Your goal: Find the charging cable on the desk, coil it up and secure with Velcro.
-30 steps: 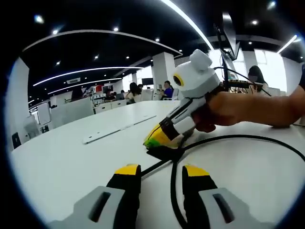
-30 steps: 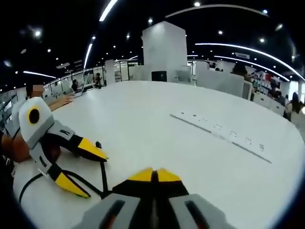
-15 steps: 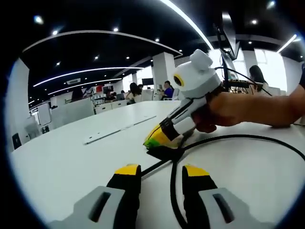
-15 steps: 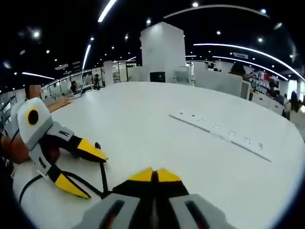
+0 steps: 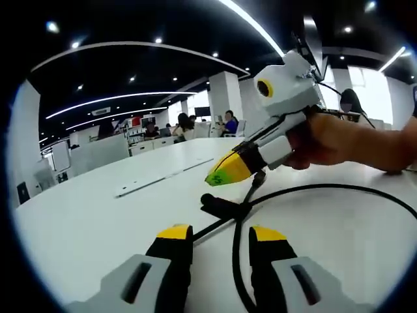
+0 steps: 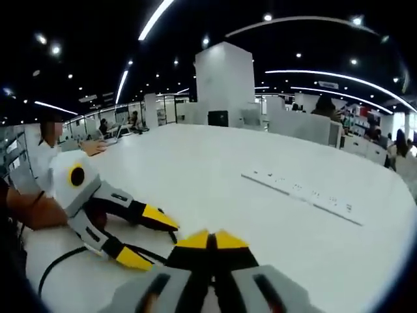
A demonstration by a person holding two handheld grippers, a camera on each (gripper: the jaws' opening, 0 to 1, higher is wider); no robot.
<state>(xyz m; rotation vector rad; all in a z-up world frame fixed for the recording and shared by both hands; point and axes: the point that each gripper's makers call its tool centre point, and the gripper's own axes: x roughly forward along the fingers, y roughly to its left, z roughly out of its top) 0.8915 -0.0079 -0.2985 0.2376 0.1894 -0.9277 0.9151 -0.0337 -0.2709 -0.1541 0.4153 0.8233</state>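
Note:
A black charging cable (image 5: 326,188) loops over the white desk (image 5: 85,222) and runs back between the jaws of my left gripper (image 5: 221,232), which stands open low over the desk. A black Velcro strap (image 5: 218,205) lies on the cable just ahead of those jaws. My right gripper (image 5: 221,175) hovers shut a little above the strap, and a short cable end rises beneath it. In the right gripper view my own jaws (image 6: 208,238) are pressed together, the open left gripper (image 6: 153,242) sits to their left, and the cable (image 6: 55,277) trails behind it.
A long white power strip (image 5: 163,177) (image 6: 300,192) lies flat farther out on the desk. A person's hand (image 5: 332,140) holds the right gripper. A monitor (image 5: 313,45) stands at the far right, and people sit at distant tables.
My right gripper has lifted off the Velcro strap, up and to the right, still shut. The strap stays on the desk. The left gripper has not moved.

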